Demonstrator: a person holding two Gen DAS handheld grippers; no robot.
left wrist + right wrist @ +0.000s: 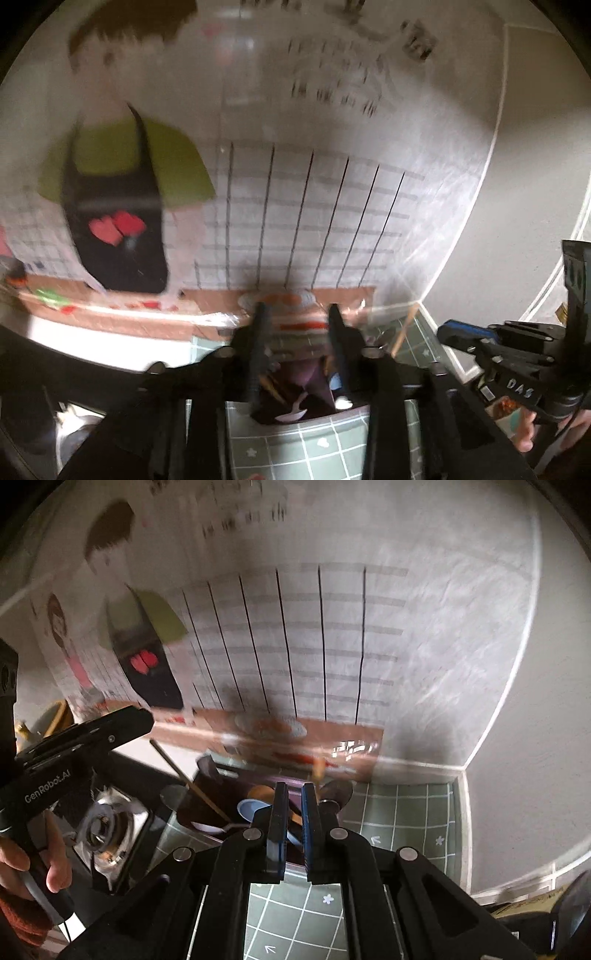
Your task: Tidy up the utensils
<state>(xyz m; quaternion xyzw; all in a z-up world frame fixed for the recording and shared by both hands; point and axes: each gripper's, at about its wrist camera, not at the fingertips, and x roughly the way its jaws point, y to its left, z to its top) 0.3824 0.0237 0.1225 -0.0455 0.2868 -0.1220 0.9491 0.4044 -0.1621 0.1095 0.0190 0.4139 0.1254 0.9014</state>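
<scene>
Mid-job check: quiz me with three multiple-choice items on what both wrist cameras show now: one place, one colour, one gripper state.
1. In the right wrist view, the stove burner lies:
A. left of the utensil box
B. right of it
C. inside it

2. The gridded mat is:
A. red
B. green
C. yellow

3. The left gripper is:
A. shut on a chopstick
B. shut with nothing in it
C. open

Answers:
1. A, the burner sits toward the picture's left edge, beside the dark box.
2. B, green squares with white lines show around the box.
3. C, its two fingers stand well apart, with the box's contents visible between them.
</scene>
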